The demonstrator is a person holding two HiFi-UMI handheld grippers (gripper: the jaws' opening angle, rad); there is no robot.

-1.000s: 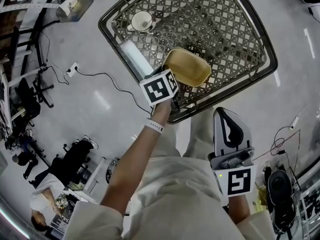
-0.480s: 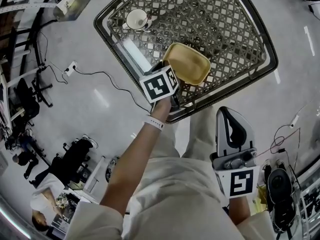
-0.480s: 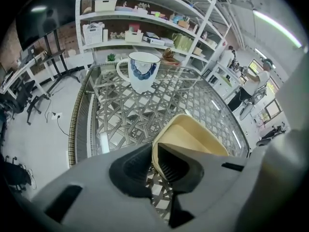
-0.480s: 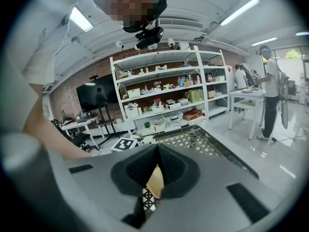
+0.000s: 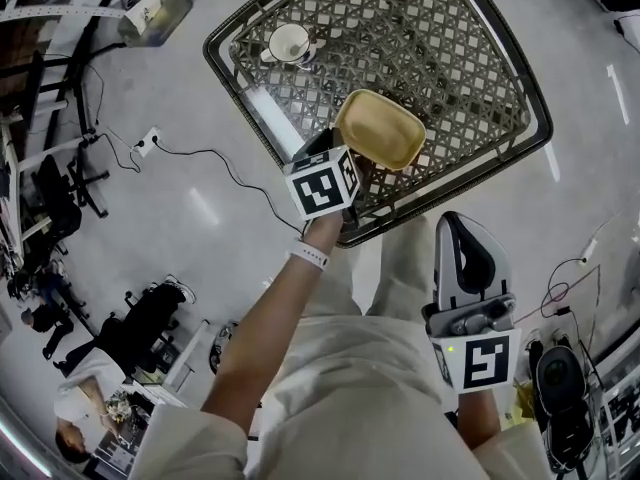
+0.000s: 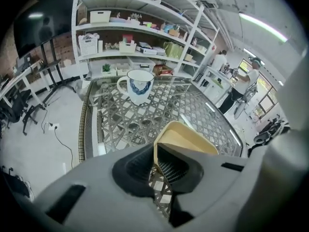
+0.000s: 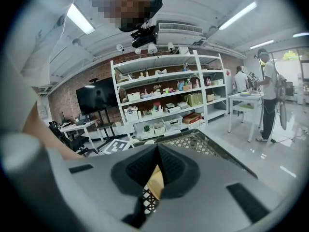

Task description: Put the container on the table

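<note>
I have the left gripper [image 5: 347,164] clamped on the near rim of the yellow container [image 5: 380,130], one jaw inside the wall and one outside, so the tub hangs tilted from that single edge. It sits over the table [image 5: 450,48], just inside the near edge, and I judge it not yet set down. The cup [image 5: 288,41] stands by the far left corner, well apart, so the landing spot is free. My right gripper [image 5: 463,230] waits by my body, jaws together on nothing.
</note>
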